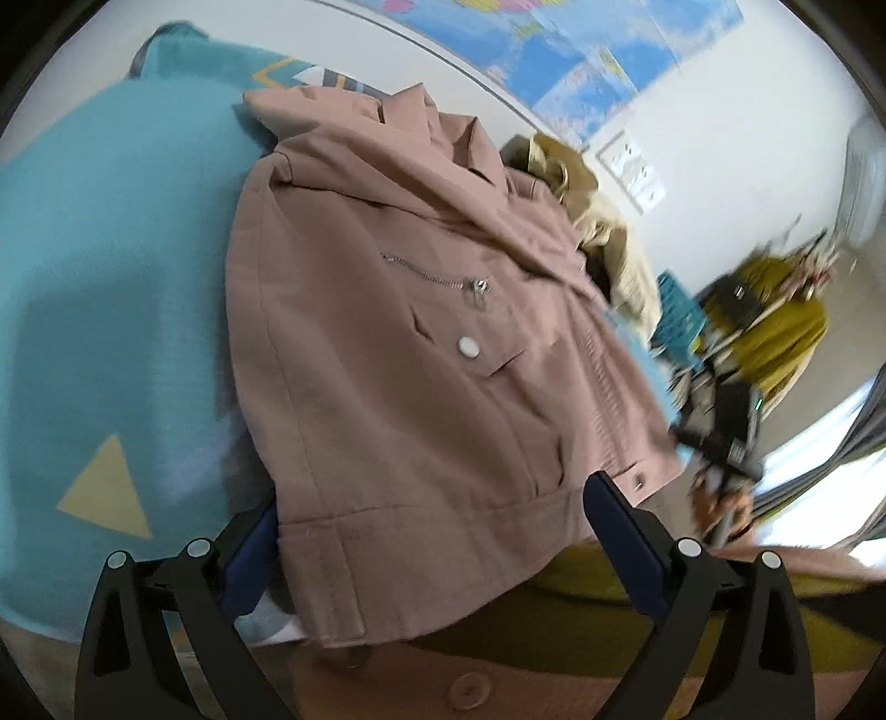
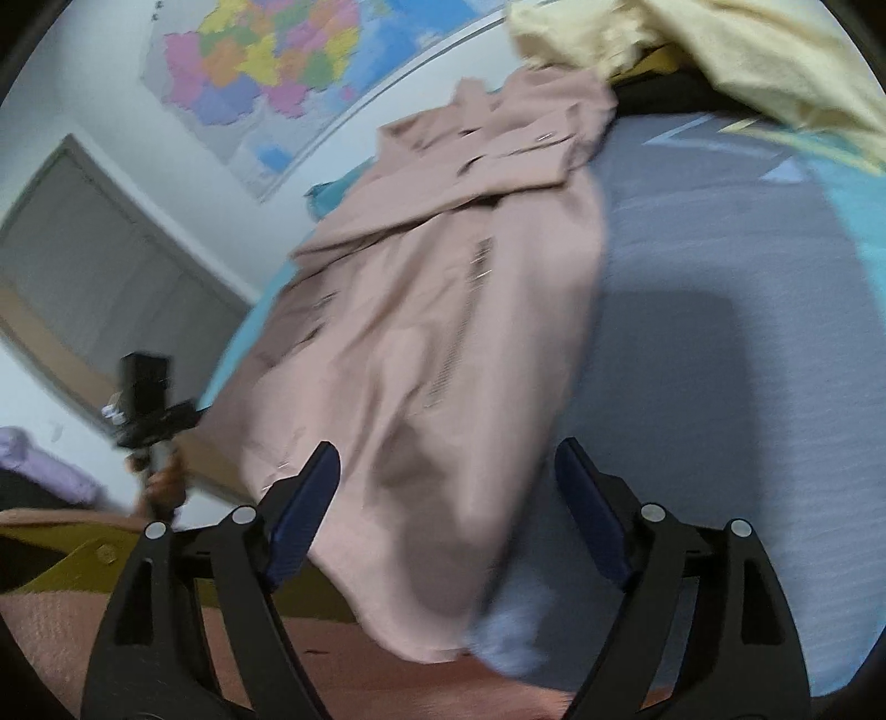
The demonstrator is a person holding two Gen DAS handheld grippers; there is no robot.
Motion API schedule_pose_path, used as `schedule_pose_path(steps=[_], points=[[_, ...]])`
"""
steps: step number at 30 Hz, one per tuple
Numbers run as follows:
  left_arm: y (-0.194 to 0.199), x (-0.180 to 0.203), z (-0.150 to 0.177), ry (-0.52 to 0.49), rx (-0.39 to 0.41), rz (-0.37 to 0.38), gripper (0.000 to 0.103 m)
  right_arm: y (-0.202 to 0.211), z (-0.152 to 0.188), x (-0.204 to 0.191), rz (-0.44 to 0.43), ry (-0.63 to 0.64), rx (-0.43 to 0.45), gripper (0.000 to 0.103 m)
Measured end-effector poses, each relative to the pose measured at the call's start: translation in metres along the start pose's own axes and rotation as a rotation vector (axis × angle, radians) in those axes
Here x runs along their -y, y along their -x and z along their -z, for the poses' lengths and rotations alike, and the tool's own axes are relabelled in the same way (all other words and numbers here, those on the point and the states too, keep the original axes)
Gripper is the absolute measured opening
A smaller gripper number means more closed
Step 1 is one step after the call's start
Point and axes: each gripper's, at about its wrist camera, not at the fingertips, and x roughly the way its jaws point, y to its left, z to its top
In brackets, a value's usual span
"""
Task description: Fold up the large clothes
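- As it lies flat on the blue bedspread [image 1: 111,310], the pink jacket [image 1: 398,343] reaches between both open tongs, left gripper [image 1: 432,531] and right gripper [image 2: 448,498].
- Looks soft, fairly thick, floppy; best pinched at the hem corners.

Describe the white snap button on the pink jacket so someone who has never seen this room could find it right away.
Start at the blue bedspread under the wall map, where a dusty pink jacket lies spread out. On its front, just below the slanted silver zipper, a pocket flap carries the white snap button. It is round, plain and pale, unlike the toothed metal zipper.
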Motion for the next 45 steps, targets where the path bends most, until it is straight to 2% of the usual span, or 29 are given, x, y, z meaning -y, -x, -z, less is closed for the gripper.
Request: schedule_pose_path(steps=[2,4,5,6,7,8,9,11,13,14,15,18,21,23,27,31,35,41,45], points=[[-0.005,0.002,0.0,0.017,0.012,0.027,0.096,-0.005,0.003,-0.006,-0.03,0.02,-0.016,0.075],[-0.008,0.006,0.001,0.009,0.024,0.029,0.096,-0.009,0.005,-0.01,-0.046,0.035,-0.022,0.069],[-0.011,0.01,0.002,-0.006,0.024,0.029,0.095,-0.011,0.004,-0.009,-0.058,0.022,-0.026,0.058],[-0.015,0.014,0.002,-0.018,0.025,0.015,0.09,-0.013,0.003,-0.006,-0.097,-0.007,-0.032,0.05],[-0.019,0.017,0.002,-0.023,0.017,0.003,0.065,-0.015,0.002,-0.004,-0.127,-0.025,-0.031,0.049],[-0.025,0.016,0.001,-0.011,-0.008,-0.01,0.053,-0.016,0.001,-0.003,-0.131,-0.031,-0.03,0.045],[-0.024,0.015,-0.001,0.0,-0.001,-0.02,0.049,-0.015,0.001,-0.003,-0.131,-0.039,-0.03,0.042],[-0.025,0.013,-0.004,0.026,-0.006,-0.046,0.027,-0.013,0.0,0.003,-0.17,-0.088,-0.022,0.038],[-0.025,0.012,-0.006,0.041,-0.013,-0.05,0.019,-0.01,0.0,0.008,-0.183,-0.123,-0.015,0.024],[-0.024,0.012,-0.008,0.056,-0.011,-0.044,0.017,-0.007,0.001,0.01,-0.189,-0.138,-0.004,0.008],[-0.021,0.015,-0.009,0.05,0.0,-0.044,0.017,-0.003,0.001,0.01,-0.239,-0.16,0.019,0.008],[0.0,0.029,-0.012,0.005,0.062,-0.03,0.016,0.025,-0.001,-0.011,-0.256,-0.086,0.1,0.007],[0.037,0.046,-0.017,-0.03,0.154,0.007,0.016,0.057,-0.005,-0.036,-0.311,-0.016,0.186,0.007],[0.063,0.061,-0.018,-0.068,0.212,0.021,0.016,0.071,-0.006,-0.049,-0.333,0.017,0.218,0.007],[0.091,0.081,-0.013,-0.125,0.272,0.037,0.016,0.095,-0.002,-0.07,-0.375,0.062,0.259,0.007],[0.097,0.076,-0.014,-0.103,0.273,0.063,0.017,0.093,-0.004,-0.07,-0.372,0.015,0.253,0.007],[0.087,0.073,-0.032,-0.084,0.251,0.066,0.017,0.09,-0.019,-0.067,-0.363,-0.016,0.267,0.007],[0.087,0.07,-0.074,-0.079,0.234,0.05,0.016,0.084,-0.07,-0.061,-0.344,-0.047,0.301,0.007],[0.091,0.066,-0.103,-0.079,0.249,-0.009,0.014,0.077,-0.104,-0.053,-0.345,-0.082,0.305,0.008]])
